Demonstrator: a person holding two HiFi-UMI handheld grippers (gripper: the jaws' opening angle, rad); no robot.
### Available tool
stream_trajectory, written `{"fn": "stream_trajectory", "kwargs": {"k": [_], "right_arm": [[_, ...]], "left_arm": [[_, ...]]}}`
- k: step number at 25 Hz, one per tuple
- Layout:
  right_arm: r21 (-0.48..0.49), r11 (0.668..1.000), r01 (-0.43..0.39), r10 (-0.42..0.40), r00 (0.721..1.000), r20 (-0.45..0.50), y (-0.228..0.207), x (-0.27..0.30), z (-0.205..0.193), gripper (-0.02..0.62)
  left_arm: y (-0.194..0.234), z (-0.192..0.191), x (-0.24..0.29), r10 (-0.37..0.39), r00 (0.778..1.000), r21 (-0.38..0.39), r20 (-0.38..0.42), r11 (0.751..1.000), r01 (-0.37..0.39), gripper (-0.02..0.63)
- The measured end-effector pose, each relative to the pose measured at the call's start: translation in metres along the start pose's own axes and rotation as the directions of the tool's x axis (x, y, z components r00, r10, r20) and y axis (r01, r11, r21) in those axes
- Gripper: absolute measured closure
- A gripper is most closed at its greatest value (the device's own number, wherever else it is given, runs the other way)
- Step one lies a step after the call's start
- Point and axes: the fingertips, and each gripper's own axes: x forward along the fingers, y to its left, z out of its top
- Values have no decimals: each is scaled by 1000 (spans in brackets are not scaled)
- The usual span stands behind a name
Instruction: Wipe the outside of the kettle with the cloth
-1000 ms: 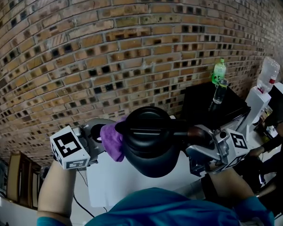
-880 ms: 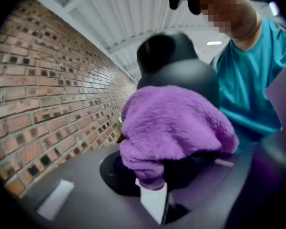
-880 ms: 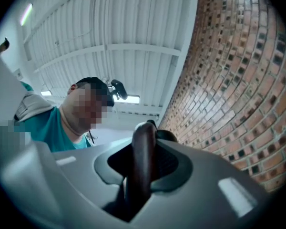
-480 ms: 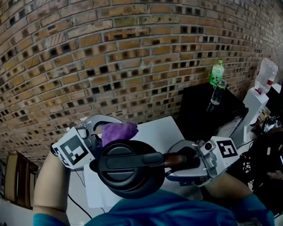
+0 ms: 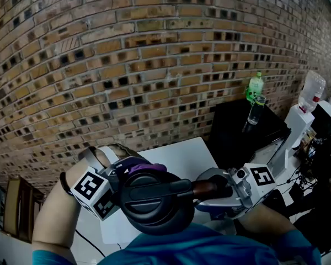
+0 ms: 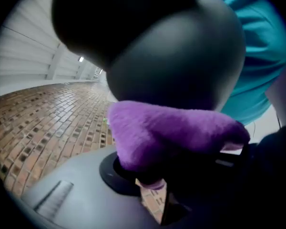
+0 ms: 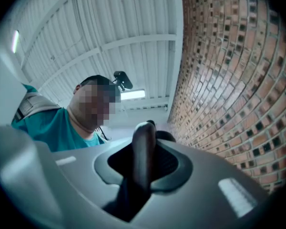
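At the lower left of the head view, my left gripper (image 5: 123, 174) sits low with its marker cube turned toward the camera. Its jaws are clenched on the purple cloth (image 5: 142, 166). The left gripper view shows that cloth (image 6: 174, 128) bunched between the jaws of the left gripper (image 6: 155, 178) and pressed up against the rounded black side of the kettle (image 6: 176, 61).

The kettle (image 5: 154, 203) is at bottom centre, held in the air over the near edge of the white table (image 5: 179, 150) and just above my teal shirt (image 5: 182, 244). Its lid faces the camera, and its handle (image 5: 207, 187) runs off to the right.

There the right gripper (image 5: 227, 187) grasps the handle. In the right gripper view the dark handle (image 7: 144, 137) stands upright between the two grey jaws of the right gripper (image 7: 147, 168), which are closed against it.

A brick wall (image 5: 127, 54) fills the top of the frame. Further right, a black stand (image 5: 237, 134) carries a green bottle (image 5: 256, 85) and a clear bottle (image 5: 257, 109) just in front of it. A white water dispenser (image 5: 298, 123) stands at the right edge.
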Motion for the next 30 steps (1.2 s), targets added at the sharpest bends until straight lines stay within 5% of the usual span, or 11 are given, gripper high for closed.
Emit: {"fn": "stream_trajectory", "kwargs": {"k": [3,9,12,16,19,21,25,30], "right_arm": [[18,1000,12,-13,997,74,-6,-6,17,506],[35,999,35,-40,985,168,-17,-22,42,506],[-25,999,41,-36,984,175,-15,-20,53,506],[-120,986,116,-93,979,179,-24,-22,71,506],[-178,961,214,-180,966,188,-35,-30,86,506],[-237,930,280,-245,955,169,-42,-33,89,506],[-371,846,384,-383,920,79,-60,-32,75,506],[-316,806,500,-487,864,126,-88,-44,70,506]], "left_arm": [[-29,-2,19,-71,997,-8,23,997,72,528],[-55,2,34,-92,989,-85,113,991,102,529],[-64,-5,36,-114,979,-185,171,972,145,529],[-34,-13,28,53,951,-471,303,876,102,528],[19,-11,3,259,923,-615,285,788,-31,528],[47,-14,-16,358,905,-645,230,753,-134,528],[80,1,-45,446,881,-641,158,725,-252,528],[86,-2,-37,469,882,-694,42,649,-312,529]]}}
